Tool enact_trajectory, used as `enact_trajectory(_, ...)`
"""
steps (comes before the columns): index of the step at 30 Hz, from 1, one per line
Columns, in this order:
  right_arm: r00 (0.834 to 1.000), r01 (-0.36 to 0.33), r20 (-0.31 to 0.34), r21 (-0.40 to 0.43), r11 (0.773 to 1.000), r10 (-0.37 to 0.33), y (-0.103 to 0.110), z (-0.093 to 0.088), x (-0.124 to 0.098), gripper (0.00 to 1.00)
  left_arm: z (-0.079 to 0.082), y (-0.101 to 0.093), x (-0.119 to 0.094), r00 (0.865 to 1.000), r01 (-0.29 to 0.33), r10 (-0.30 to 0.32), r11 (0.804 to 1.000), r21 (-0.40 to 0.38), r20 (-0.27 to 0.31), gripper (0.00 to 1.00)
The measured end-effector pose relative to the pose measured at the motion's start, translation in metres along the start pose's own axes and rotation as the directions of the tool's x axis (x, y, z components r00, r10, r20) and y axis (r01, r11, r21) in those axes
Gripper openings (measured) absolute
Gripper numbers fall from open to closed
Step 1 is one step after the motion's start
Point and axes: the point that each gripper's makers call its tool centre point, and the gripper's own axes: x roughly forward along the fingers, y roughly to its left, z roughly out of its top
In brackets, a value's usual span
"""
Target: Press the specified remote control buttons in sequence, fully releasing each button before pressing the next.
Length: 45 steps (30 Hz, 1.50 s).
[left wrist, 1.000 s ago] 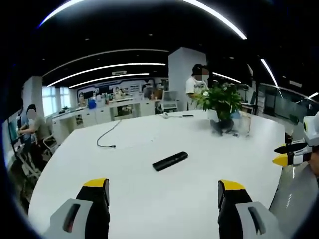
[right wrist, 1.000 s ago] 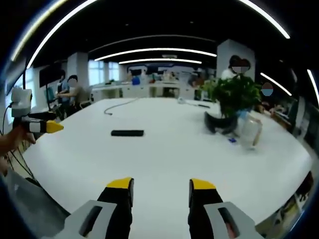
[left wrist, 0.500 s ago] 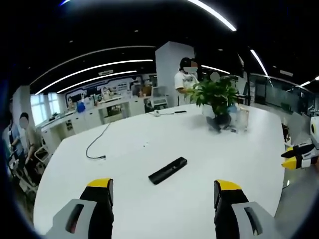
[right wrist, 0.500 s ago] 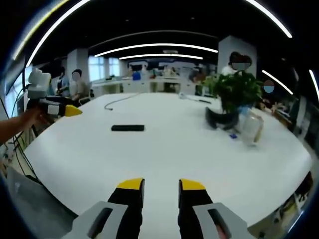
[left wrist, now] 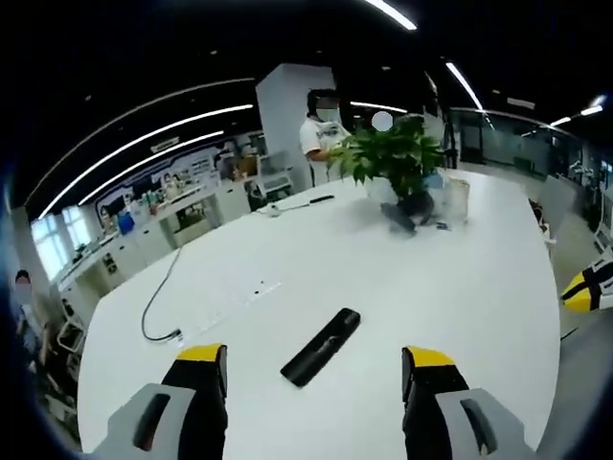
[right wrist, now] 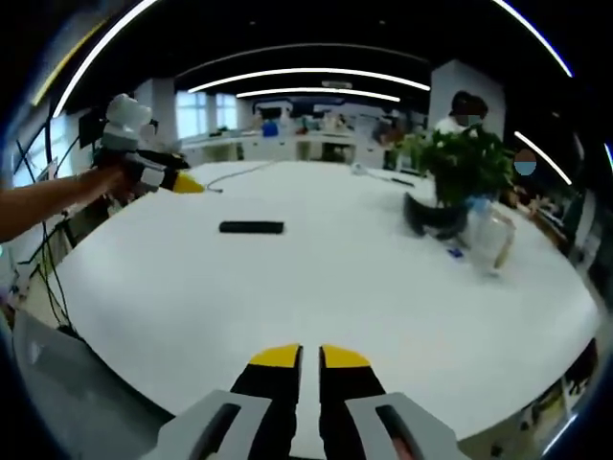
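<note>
Left gripper view: fingers wide, empty | slim black remote | right fingers nearly closed, empty

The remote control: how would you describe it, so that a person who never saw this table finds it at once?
Start from the big white table with a potted plant at its far end. On the bare middle lies the remote control, away from the plant and the black cable. It is the only flat, straight black bar; the cable is thin and curved.
</note>
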Motion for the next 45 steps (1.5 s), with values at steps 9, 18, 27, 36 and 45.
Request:
enact_trajectory(9,0.999,-0.015,-0.032,0.001,1.0,0.015,0.002,-0.004,0.003,0.0,-0.008,0.009,0.052,0.991,0.059,-0.04,0.988,0.141,-0.13,0.7)
enact_trajectory(18,0.997,-0.042,-0.072,-0.016,0.999,0.041,0.008,-0.011,0.006,0.0,-0.035,0.003,0.088,0.954,0.208,-0.181,0.974,0.091,-0.24,0.59)
enact_trajectory(27,0.995,-0.041,-0.089,-0.012,0.999,0.04,0.008,-0.014,0.007,0.0,-0.078,0.008,0.106,0.892,0.282,-0.233,0.956,0.074,-0.388,0.57)
enact_trajectory(36,0.991,-0.048,-0.126,-0.023,0.999,0.045,0.01,-0.019,0.01,0.0,-0.09,0.008,0.12,0.861,0.316,-0.263,0.947,0.052,-0.435,0.52)
enact_trajectory(45,0.989,-0.052,-0.143,-0.027,0.998,0.047,0.01,-0.021,0.011,0.0,-0.092,0.008,0.125,0.808,0.399,-0.317,0.915,0.065,-0.496,0.52)
